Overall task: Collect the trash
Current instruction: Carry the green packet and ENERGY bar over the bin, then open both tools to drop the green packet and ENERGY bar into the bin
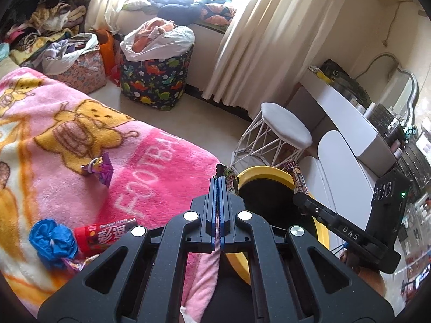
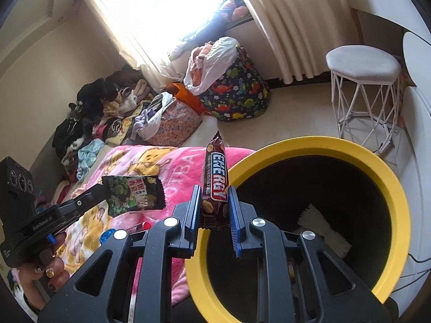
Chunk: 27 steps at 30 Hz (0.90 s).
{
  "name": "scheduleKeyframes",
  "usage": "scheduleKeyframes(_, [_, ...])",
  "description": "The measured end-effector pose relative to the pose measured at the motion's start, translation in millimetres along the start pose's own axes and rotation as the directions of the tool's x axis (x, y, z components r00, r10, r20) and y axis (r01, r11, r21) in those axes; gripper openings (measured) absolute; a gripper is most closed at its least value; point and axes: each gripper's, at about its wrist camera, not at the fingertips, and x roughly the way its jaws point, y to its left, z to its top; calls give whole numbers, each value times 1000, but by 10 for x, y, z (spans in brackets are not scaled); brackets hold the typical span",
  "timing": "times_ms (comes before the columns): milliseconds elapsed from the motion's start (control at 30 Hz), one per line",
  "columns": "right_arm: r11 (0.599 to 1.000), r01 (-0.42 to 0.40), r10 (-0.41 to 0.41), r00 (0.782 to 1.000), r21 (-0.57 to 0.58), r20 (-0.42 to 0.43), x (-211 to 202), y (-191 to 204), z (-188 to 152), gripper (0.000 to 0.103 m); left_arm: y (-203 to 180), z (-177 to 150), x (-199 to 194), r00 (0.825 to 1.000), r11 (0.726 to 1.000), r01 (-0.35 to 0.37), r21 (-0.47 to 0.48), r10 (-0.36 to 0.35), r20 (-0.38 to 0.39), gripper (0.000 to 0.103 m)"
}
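Two tools (image 2: 215, 210) (image 1: 219, 188), one yellow-rimmed bin (image 2: 309, 145), one stool (image 2: 363, 64), two held wrappers (image 2: 215, 172) (image 2: 134, 193), one pink blanket (image 1: 150, 161)

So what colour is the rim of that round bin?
Yellow rim, black inside; clearest in the right wrist view.

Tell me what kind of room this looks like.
Most likely a lived-in bedroom: a pink cartoon blanket covers what looks like a bed, clothes are piled along the wall, and a white stool sits by a vanity-style desk.
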Motion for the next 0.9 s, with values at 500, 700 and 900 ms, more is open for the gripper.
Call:
scheduleKeyframes(500, [998,52,-53,998,31,23,-126,-258,22,19,-294,-107,109,999,998,28,56,-26,-31,0])
scheduleKeyframes(700, [997,68,-69,997,47,31,-161,-374,18,19,-405,-184,182,998,996,41,77,-37,-54,0])
scheduleKeyframes(900, [995,85,-87,996,55,31,-169,-448,21,19,-493,-270,263,996,994,53,98,-45,-80,0])
